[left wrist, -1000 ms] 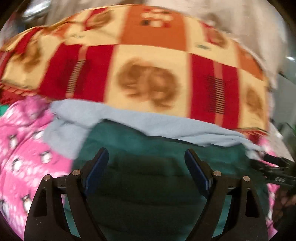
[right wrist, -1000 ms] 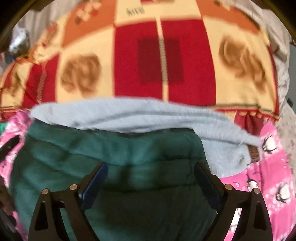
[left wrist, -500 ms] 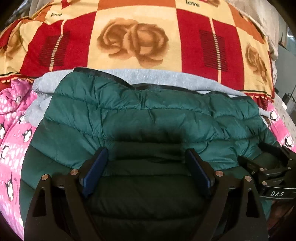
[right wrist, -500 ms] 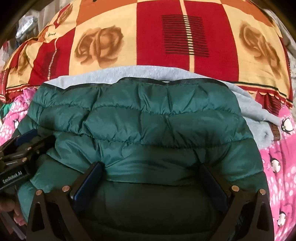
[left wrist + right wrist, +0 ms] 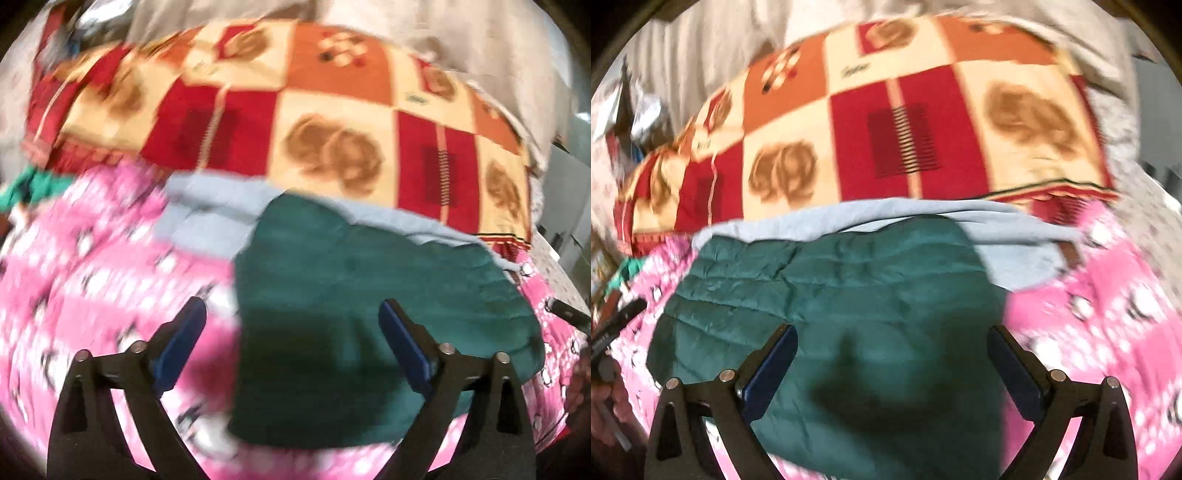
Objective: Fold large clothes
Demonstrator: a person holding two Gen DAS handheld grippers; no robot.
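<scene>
A folded dark green quilted jacket (image 5: 369, 302) lies on a pink penguin-print sheet (image 5: 92, 288), partly on top of a light grey-blue garment (image 5: 210, 218). My left gripper (image 5: 291, 332) is open and empty above the jacket's left edge. In the right wrist view the jacket (image 5: 849, 295) fills the middle, with the grey-blue garment (image 5: 1015, 251) behind it. My right gripper (image 5: 892, 354) is open and empty over the jacket. Both views are blurred by motion.
A red, orange and cream rose-patterned blanket (image 5: 332, 122) (image 5: 905, 125) lies behind the clothes. The pink sheet (image 5: 1108, 314) spreads on both sides. The other gripper shows at the right edge in the left wrist view (image 5: 569, 315) and at the left edge in the right wrist view (image 5: 613, 332).
Both grippers have pulled back and up from the jacket. The left one has shifted left, so pink sheet now shows under its left finger. The jacket lies still.
</scene>
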